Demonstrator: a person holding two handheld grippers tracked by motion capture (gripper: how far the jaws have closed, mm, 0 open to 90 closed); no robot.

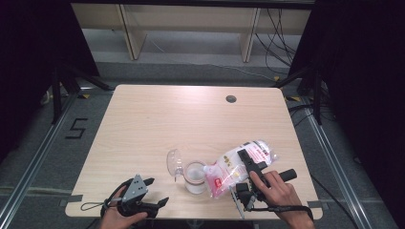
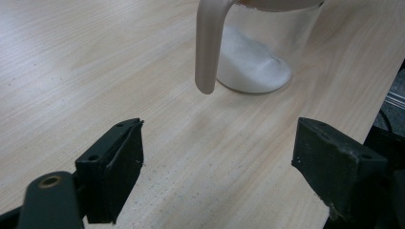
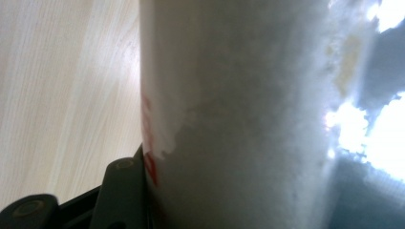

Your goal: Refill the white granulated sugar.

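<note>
A clear plastic bag of white grains with red print (image 1: 229,167) hangs tilted, its low end at the mouth of a clear jug (image 1: 195,179). My right gripper (image 1: 248,161) is shut on the bag's upper part. In the right gripper view the bag (image 3: 239,114) presses against one black finger (image 3: 122,191). The jug (image 2: 258,62) holds a layer of white grains, has a beige handle (image 2: 207,47), and its clear lid (image 1: 173,161) is flipped back. Near the table's front left edge my left gripper (image 1: 157,191) stands open and bare (image 2: 217,152), pointing at the jug.
The wooden table (image 1: 143,124) has a round cable hole (image 1: 231,98) near its far edge. Beyond it stand pale shelves (image 1: 191,24), with cables on the floor at the right. Dark curtains flank both sides.
</note>
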